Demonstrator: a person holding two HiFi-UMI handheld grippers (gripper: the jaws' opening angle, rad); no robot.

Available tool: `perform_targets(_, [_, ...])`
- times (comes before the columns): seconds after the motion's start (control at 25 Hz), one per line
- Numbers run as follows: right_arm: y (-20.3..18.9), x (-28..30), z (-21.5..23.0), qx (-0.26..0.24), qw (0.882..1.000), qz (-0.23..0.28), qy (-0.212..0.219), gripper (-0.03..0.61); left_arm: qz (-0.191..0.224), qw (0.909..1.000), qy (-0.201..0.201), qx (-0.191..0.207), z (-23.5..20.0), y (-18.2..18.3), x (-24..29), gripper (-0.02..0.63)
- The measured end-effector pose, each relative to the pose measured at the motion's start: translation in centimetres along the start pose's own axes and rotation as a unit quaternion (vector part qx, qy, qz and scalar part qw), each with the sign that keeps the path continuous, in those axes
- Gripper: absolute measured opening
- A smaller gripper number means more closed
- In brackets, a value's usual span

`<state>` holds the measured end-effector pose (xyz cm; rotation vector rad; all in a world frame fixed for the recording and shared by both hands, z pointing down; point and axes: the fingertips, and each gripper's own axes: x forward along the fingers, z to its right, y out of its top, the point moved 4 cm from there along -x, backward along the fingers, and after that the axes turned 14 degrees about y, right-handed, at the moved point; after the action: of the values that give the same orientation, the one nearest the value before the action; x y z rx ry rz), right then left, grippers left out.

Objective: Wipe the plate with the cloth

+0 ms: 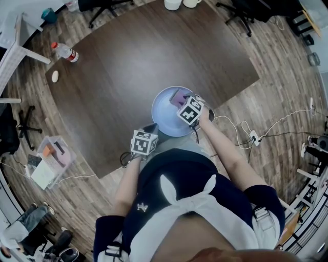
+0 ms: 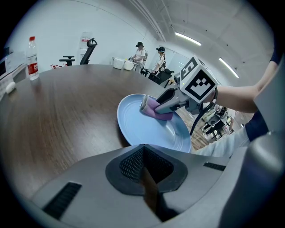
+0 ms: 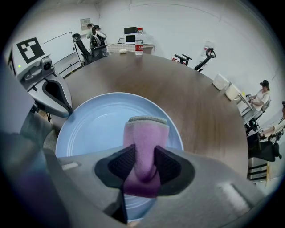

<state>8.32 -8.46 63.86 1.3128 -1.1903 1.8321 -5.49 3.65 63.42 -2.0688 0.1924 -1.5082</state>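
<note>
A light blue plate (image 1: 165, 115) lies at the near edge of the dark wooden table (image 1: 128, 66), slightly over the edge. My right gripper (image 1: 182, 101) is shut on a folded purple cloth (image 1: 178, 96) and presses it onto the plate's right part. In the right gripper view the cloth (image 3: 144, 133) sticks out past the jaws of the right gripper (image 3: 143, 153) onto the plate (image 3: 93, 124). My left gripper (image 1: 152, 130) is shut, its tips pinching the plate's near rim (image 2: 133, 133). The left gripper view shows the left gripper (image 2: 142, 148) and, beyond it, the cloth (image 2: 153, 108).
A water bottle (image 1: 65, 52) and a small white object (image 1: 55, 76) lie at the table's far left. White cups (image 1: 173, 4) stand at the far end. Office chairs, a plastic box (image 1: 51, 158) and cables (image 1: 251, 135) are on the floor around the table.
</note>
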Motion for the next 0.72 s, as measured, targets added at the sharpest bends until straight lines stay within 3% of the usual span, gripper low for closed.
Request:
perform_targets(0.4, [0.1,0.2,0.6,-0.036,0.998,-0.035,-0.034,0.138,0.002,0.9999,0.000,0.011,0.3,0.4,0.3,0.003])
perform_targets(0.72, [-0.5,-0.2,1.0,-0.006,0.999,-0.029,-0.016,0.138,0.003,1.0000,0.000,0.006,0.3,0.6,0.4,0.003])
